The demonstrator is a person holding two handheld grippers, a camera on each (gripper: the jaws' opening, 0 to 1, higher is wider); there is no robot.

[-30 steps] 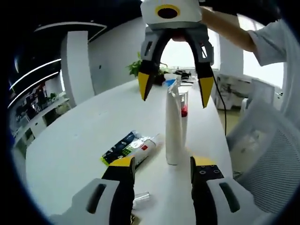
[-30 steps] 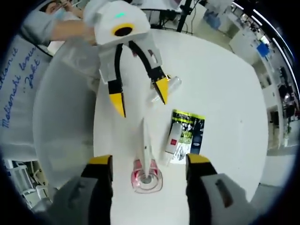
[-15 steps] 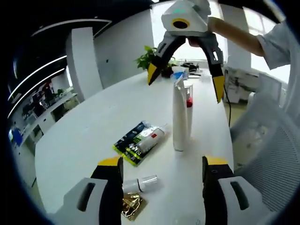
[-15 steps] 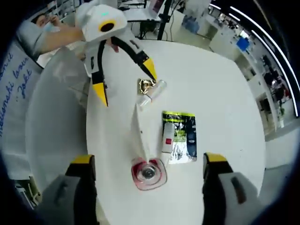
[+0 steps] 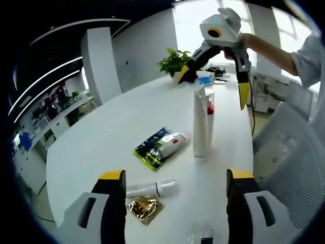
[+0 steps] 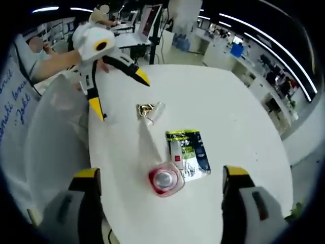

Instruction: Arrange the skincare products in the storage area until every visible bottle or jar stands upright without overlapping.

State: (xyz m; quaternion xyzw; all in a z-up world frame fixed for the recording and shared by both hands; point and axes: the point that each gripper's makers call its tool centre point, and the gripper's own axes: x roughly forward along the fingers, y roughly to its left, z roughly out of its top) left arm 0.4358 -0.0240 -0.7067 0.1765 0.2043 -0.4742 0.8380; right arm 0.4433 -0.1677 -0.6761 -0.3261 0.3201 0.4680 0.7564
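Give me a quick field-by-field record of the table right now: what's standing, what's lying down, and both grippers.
surface: white table
standing: tall white tube, with a red-capped clear bottle close behind it
lying flat: small clear-capped tube; white tube on a dark and green packet
other: gold foil wrapper
left gripper: open, holding nothing
right gripper: open, above the standing pair

both grippers (image 5: 171, 178) (image 6: 157, 175) hover with fingers spread.
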